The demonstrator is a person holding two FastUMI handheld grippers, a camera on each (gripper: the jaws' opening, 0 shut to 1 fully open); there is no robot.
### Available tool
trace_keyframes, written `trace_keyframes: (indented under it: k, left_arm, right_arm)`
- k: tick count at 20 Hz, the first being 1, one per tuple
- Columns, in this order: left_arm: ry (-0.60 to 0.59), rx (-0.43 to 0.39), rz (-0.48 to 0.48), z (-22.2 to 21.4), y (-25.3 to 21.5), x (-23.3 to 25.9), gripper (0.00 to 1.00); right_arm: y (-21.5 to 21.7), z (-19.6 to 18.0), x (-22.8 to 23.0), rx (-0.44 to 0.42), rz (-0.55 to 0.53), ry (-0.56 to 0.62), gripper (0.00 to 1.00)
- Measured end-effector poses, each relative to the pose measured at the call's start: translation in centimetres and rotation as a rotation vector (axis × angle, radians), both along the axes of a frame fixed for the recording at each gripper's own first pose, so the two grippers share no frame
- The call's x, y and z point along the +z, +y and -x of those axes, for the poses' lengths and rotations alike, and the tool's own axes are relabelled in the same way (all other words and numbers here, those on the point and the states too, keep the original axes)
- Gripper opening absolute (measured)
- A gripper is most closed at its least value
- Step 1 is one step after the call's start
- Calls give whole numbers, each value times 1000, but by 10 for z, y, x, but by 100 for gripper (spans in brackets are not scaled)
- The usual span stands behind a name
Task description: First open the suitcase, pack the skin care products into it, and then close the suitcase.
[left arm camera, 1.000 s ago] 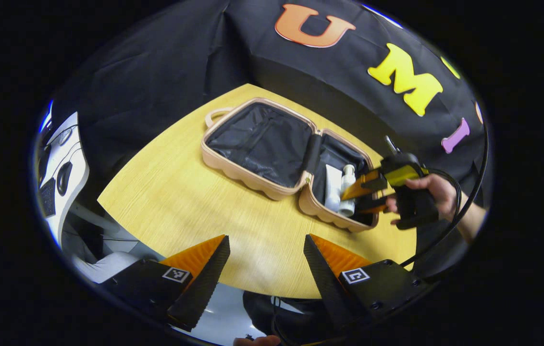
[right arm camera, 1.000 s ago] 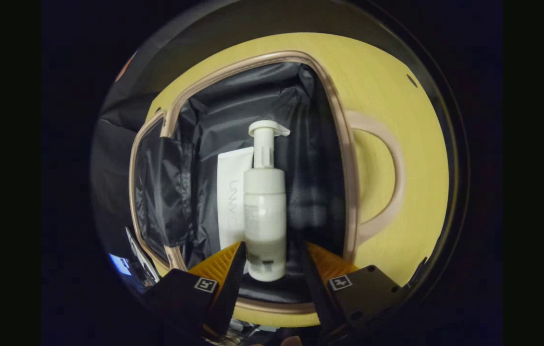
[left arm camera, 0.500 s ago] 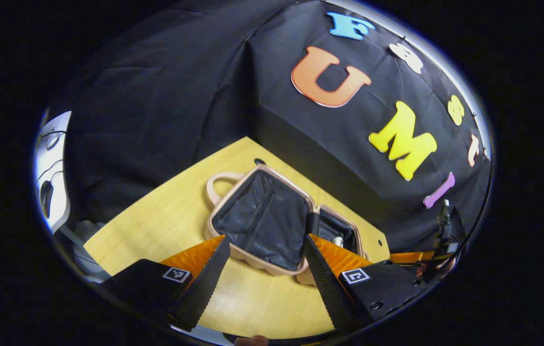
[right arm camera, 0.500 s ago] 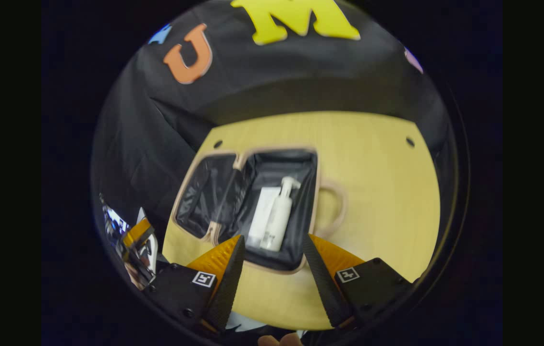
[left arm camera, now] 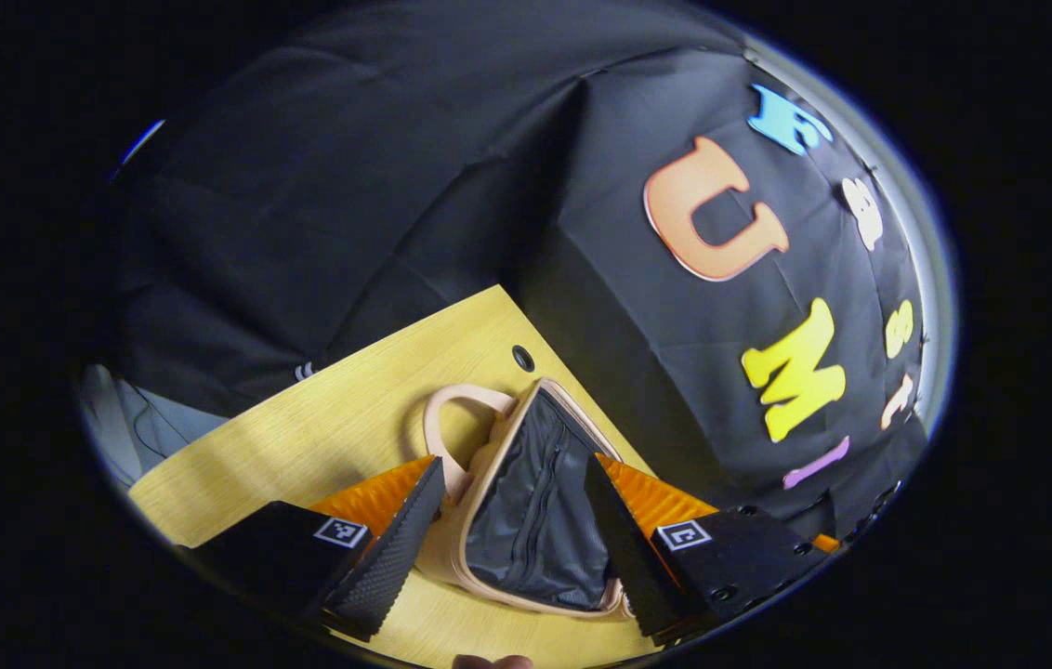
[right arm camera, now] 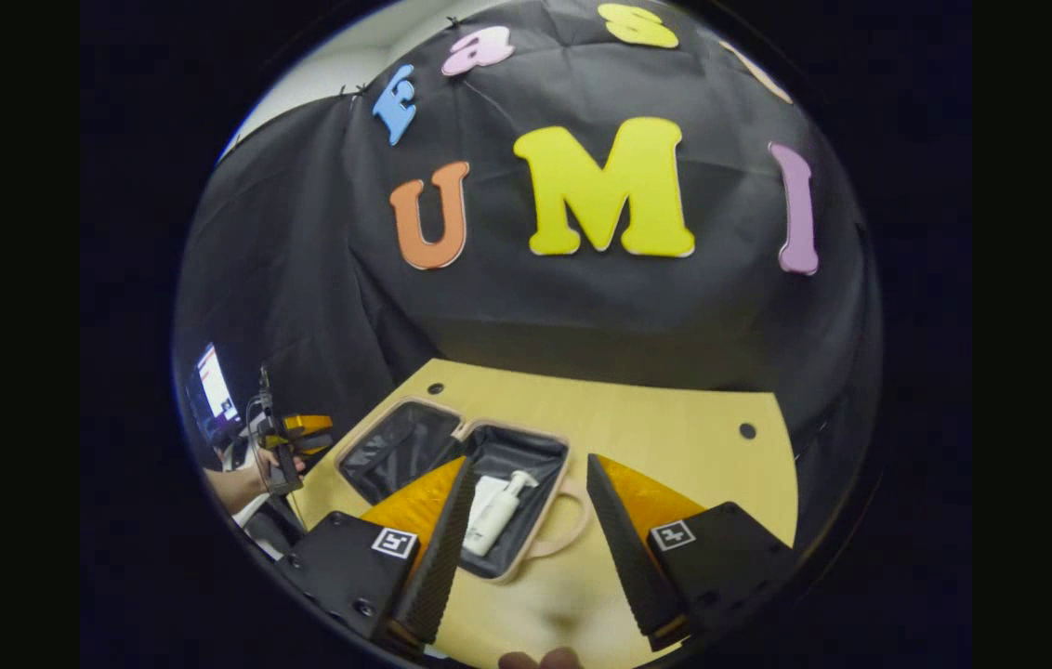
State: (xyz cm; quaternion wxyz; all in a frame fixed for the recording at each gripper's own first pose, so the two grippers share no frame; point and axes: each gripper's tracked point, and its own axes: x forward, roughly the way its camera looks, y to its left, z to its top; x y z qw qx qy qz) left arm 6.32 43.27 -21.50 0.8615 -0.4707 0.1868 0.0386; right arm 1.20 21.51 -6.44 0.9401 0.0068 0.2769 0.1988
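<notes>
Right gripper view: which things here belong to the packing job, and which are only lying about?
Job:
suitcase, open
pump bottle, inside it
white tube, beside the bottle
right gripper
left gripper

Lying about:
monitor
table

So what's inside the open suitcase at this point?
In the right gripper view, the suitcase lies open with a white pump bottle beside a white tube in its right half. The left half shows dark lining; the right tongs cover that half's near corner.

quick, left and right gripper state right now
Left gripper: open, holding nothing, above the open suitcase.
Right gripper: open, holding nothing.
</notes>
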Motion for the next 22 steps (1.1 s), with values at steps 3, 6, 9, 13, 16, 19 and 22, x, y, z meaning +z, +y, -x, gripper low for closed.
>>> trace_keyframes:
  k: [3,6,9,13,16,19,22]
  left_arm:
    - [55,38,92,-16,14,-36,96]
    - [72,25,156,-31,8,-53,95]
    - [68,18,211,-47,5,-63,87]
    - [92,26,259,-61,4,-71,77]
    - [108,64,258,-75,11,-77,27]
    - [139,74,235,-72,12,-74,15]
    - [91,80,178,-71,12,-29,8]
  right_arm:
    - [-23,2,6,-59,-7,14,73]
    - [-41,1,8,-116,11,18,73]
    - [-42,6,8,-128,15,20,73]
    - [-48,14,14,-126,64,-27,73]
    - [-56,23,19,-128,91,-58,73]
    - [-61,28,31,-140,65,-103,73]
    - [-70,31,47,-156,34,-149,68]
